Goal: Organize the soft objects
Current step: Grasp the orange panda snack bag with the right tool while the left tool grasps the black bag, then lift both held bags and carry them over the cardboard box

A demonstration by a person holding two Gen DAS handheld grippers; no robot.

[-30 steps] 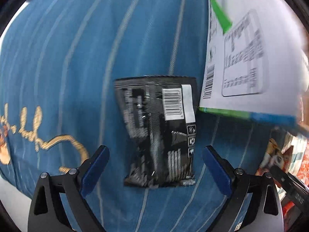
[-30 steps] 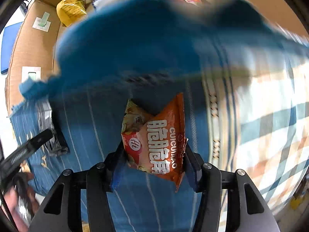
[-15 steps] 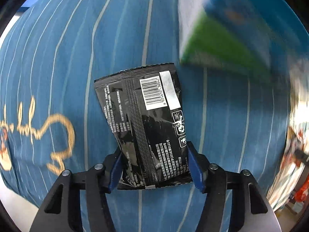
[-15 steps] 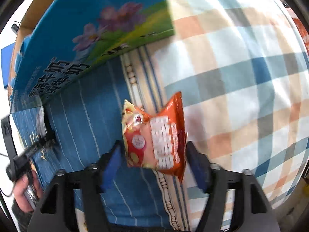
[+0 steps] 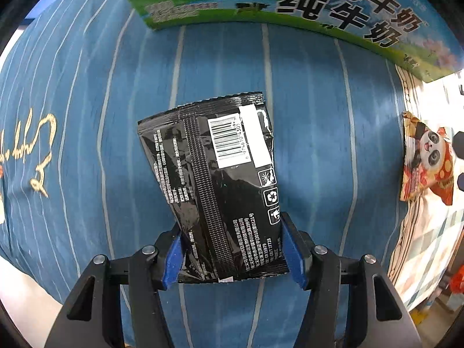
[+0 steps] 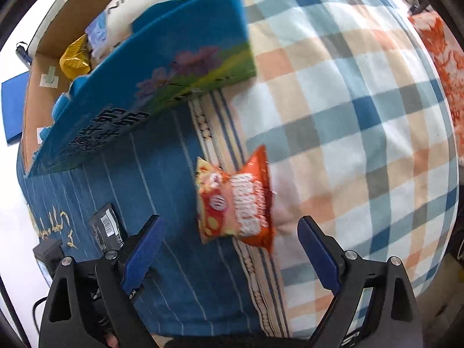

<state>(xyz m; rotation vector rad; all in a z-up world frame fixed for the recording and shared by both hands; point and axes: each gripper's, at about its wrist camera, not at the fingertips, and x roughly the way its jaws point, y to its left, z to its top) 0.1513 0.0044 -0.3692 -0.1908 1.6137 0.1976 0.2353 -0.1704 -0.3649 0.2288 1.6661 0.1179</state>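
Left gripper (image 5: pixel 230 249) is clamping the black packet's (image 5: pixel 214 185) lower end over the blue striped cloth (image 5: pixel 313 133). Right gripper (image 6: pixel 229 246) is spreading wide, its jaws just opening; the orange snack bag (image 6: pixel 235 200) is sitting loose at twelve o'clock from them.

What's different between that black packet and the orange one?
The black packet is dark with white print and a barcode, while the orange snack packet is bright with pale lettering. The left tool grips the black packet by its lower end; the orange packet lies free between the open pads of the right tool, which have just been opening. The orange one straddles the blue striped cloth and the checked cloth. Both are small, soft sealed pouches.
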